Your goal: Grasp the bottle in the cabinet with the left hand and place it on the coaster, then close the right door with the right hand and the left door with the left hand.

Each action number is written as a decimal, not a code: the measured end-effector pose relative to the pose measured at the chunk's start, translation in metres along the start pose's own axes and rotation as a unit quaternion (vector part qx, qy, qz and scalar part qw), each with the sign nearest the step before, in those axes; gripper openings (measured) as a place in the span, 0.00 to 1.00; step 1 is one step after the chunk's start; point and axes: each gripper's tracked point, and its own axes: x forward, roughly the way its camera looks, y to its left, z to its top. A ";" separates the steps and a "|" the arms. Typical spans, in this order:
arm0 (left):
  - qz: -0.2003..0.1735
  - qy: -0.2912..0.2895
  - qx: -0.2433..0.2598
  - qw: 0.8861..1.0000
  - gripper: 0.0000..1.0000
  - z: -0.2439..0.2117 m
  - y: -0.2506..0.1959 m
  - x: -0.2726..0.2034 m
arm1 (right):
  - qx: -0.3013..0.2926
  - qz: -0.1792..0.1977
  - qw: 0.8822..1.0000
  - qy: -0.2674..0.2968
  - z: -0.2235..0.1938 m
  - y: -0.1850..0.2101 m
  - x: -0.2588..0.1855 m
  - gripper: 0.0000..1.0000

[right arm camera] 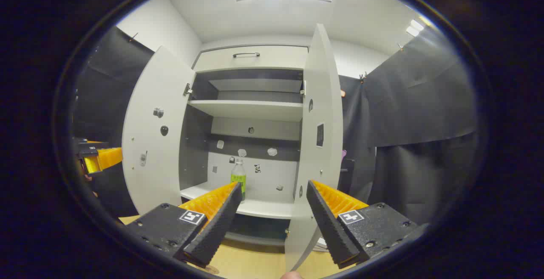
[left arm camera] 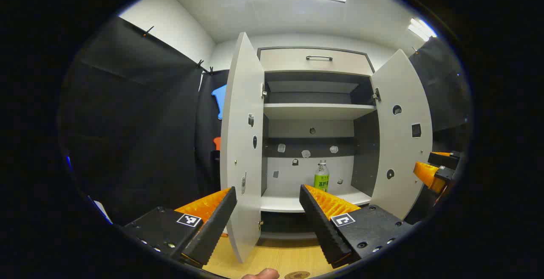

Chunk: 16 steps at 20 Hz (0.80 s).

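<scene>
A clear bottle [left arm camera: 321, 176] with a green label stands upright on the lower shelf [left arm camera: 293, 204] of the open white cabinet, toward the right side. In the right gripper view the bottle [right arm camera: 239, 176] sits just past my left finger. My left gripper [left arm camera: 267, 190] is open, well short of the cabinet, with the left door [left arm camera: 242, 143] edge-on ahead of it. My right gripper [right arm camera: 274, 184] is open too, facing the edge of the right door [right arm camera: 316, 143]. A round brown coaster [left arm camera: 297, 275] lies on the wooden tabletop below the left gripper.
Both doors swing wide toward me. A shut drawer with a metal handle [left arm camera: 319, 58] tops the cabinet, above an upper shelf [left arm camera: 316, 110]. The right gripper [left arm camera: 429, 173] shows beyond the right door [left arm camera: 401, 134], the left gripper [right arm camera: 100, 158] beyond the left door [right arm camera: 153, 139]. Black cloth hangs on both sides.
</scene>
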 end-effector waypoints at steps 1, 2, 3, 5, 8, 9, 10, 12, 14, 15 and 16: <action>-0.004 0.002 -0.003 1.000 1.00 -0.002 -0.004 0.001 | -0.002 0.001 1.000 0.002 -0.002 -0.002 0.000 0.99; -0.016 0.009 -0.011 1.000 0.95 -0.004 -0.013 0.001 | -0.005 0.001 1.000 0.002 -0.003 -0.004 0.000 0.99; -0.025 0.011 -0.016 0.999 0.95 -0.005 -0.019 0.000 | -0.006 -0.002 1.000 0.002 -0.003 -0.007 0.000 1.00; -0.024 0.009 -0.010 1.000 0.95 -0.005 -0.021 0.001 | -0.004 -0.003 1.000 0.002 -0.005 -0.010 -0.002 0.99; -0.028 0.007 -0.007 1.000 0.95 -0.003 -0.027 0.001 | 0.004 -0.007 1.000 0.002 -0.006 -0.014 -0.003 0.99; -0.029 0.009 -0.007 1.000 0.95 -0.003 -0.028 0.001 | 0.007 -0.008 1.000 0.002 -0.006 -0.015 -0.004 0.99; -0.030 0.010 -0.007 0.999 0.95 -0.002 -0.029 0.001 | 0.011 -0.009 1.000 0.002 -0.005 -0.017 -0.004 1.00; -0.031 0.008 -0.007 0.999 0.95 -0.001 -0.030 0.001 | 0.019 -0.009 1.000 -0.001 -0.004 -0.019 -0.005 0.99; -0.034 0.007 -0.009 0.999 0.95 0.001 -0.032 0.002 | 0.017 -0.015 1.000 0.001 -0.006 -0.022 -0.005 0.99; -0.035 0.007 -0.010 0.999 0.95 0.001 -0.033 0.003 | 0.017 -0.016 1.000 0.002 -0.007 -0.024 -0.006 0.99; -0.033 0.008 -0.009 0.999 0.95 0.000 -0.033 0.004 | 0.017 -0.016 1.000 0.003 -0.008 -0.025 -0.007 1.00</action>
